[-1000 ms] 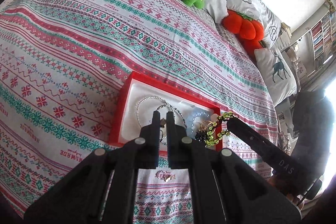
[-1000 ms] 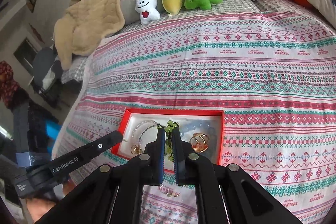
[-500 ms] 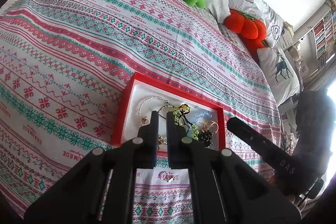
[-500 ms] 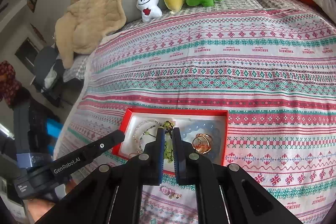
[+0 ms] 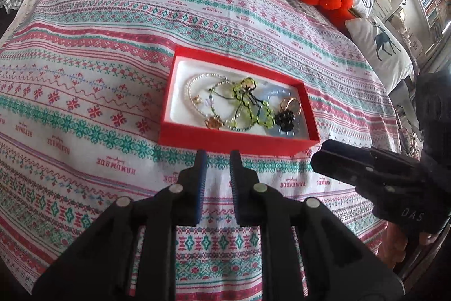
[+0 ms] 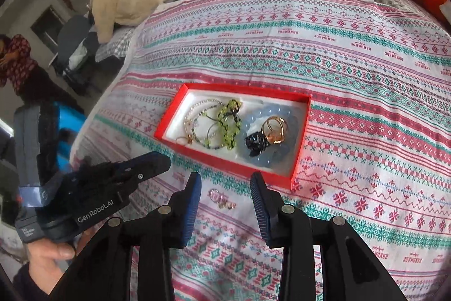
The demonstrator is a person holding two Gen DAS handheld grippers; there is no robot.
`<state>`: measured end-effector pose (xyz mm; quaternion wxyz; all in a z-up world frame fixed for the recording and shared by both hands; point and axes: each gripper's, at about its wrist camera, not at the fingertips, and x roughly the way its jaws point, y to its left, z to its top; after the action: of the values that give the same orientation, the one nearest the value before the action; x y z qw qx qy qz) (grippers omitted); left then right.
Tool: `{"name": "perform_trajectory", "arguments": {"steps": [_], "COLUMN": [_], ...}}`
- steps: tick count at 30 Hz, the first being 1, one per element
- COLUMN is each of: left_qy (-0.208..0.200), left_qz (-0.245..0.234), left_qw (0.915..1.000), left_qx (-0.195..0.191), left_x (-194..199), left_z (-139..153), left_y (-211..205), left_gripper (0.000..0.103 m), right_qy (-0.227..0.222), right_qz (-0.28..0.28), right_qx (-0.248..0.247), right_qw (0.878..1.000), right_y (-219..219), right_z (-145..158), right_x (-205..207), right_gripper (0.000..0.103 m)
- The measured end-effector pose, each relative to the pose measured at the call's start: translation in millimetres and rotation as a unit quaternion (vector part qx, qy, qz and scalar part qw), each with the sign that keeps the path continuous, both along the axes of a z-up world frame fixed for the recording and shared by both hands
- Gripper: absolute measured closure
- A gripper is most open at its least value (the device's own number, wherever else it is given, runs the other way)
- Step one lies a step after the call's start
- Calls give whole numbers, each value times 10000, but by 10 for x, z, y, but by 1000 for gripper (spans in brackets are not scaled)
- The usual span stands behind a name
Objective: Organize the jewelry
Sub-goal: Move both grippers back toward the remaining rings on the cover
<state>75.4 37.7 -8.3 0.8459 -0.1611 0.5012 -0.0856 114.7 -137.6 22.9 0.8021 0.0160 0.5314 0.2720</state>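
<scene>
- Between the right gripper's [image 6: 225,182] fingers nothing remains: they have just been opening and now stand spread over bare bedspread [image 6: 366,52], with the green bead bracelet [image 6: 228,126] they pinched a second ago lying loose in the red box [image 6: 169,120] at their 12 o'clock.
- Just below that box's near edge, between those spread fingers, a small cluster of rings or earrings [image 6: 222,200] lies on the bedspread, outside the box.
- The left gripper [image 5: 217,157] has pulled back from over the box; its fingers have parted slightly and pinch nothing.
- Inside the box: pearl strands at 9 o'clock, green beads in the middle, gold rings [image 6: 274,129] and a black piece at 3 o'clock.
- The bracelet looks delivered; the stray cluster appears the likely next pick.
</scene>
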Motion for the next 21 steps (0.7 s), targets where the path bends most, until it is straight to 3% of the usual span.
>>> {"name": "perform_trajectory", "arguments": {"steps": [7, 21], "left_qy": [295, 615], "left_qz": [-147, -84], "left_qw": [9995, 9974], "left_qx": [2, 361], "left_x": [5, 109], "left_z": [-204, -491], "left_y": [-188, -504], "left_gripper": [86, 86], "right_qy": [172, 210], "right_qz": [-6, 30], "right_qx": [-484, -748], "right_qw": [9987, 9970], "right_y": [-21, -18], "right_z": [-184, -310], "right_x": [-61, -55], "right_gripper": [66, 66]}}
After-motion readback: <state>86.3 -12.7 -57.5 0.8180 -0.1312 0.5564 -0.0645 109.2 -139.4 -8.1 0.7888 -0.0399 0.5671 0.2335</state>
